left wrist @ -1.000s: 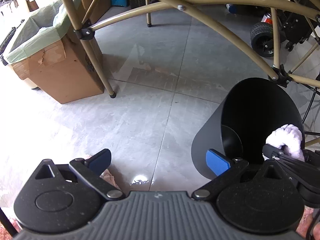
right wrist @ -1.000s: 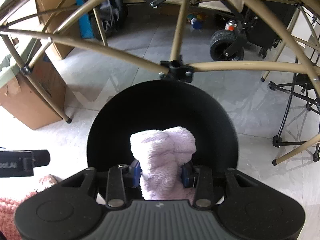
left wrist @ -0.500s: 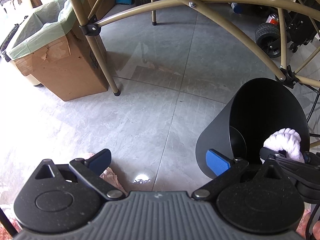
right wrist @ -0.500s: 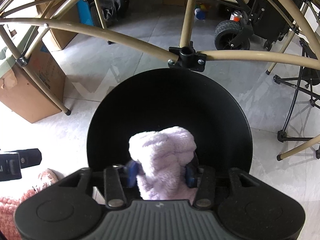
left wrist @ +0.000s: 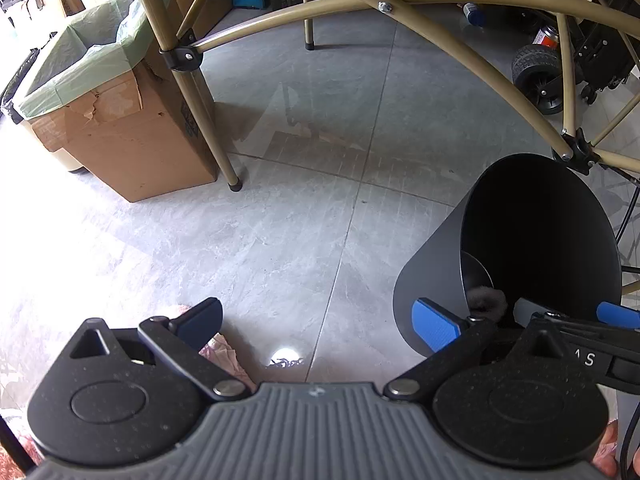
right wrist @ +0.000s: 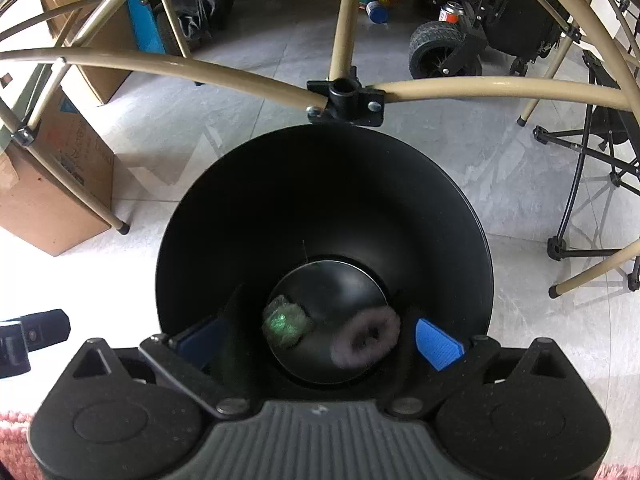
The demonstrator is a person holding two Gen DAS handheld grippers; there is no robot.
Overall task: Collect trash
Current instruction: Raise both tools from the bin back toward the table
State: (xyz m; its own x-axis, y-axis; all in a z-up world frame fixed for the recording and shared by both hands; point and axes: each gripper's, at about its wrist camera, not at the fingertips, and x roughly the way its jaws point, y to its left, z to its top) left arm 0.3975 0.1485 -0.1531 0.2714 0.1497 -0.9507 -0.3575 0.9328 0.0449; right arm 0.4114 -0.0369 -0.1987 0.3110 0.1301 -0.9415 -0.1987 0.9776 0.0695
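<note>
You are holding the right tool (right wrist: 320,344) over the mouth of the black bin (right wrist: 324,200), pointing steeply down into it. Its jaws have just been opening and are now standing spread wide, with nothing between the blue pads (right wrist: 438,344). The fluffy pale cloth (right wrist: 366,340) is lying loose inside the bin, just ahead of the tool's right pad; it is blurred, so its shape is hard to make out. Beside it, ahead of the tool's left pad, a crumpled greenish wad (right wrist: 286,320) is sitting on the bin floor, too dim to identify. The left pad itself is sinking into the bin's shadow and is barely showing.

Your left tool (left wrist: 316,320) is hanging released over the grey tiled floor (left wrist: 300,200), jaws wide, gripping nothing. The bin is standing just ahead of its right pad, and from this side only a dark tuft of the cloth is peeking over the near rim; the rest is hidden by the wall and the right tool crossing in front. A pinkish crumpled scrap (left wrist: 222,354) is lying under its left pad, mostly covered by the tool body. A cardboard box (left wrist: 120,136) lined with a green bag is standing well ahead to the left, behind a tan frame leg (left wrist: 196,108). The far clutter past the frame is cut off at the edges.
</note>
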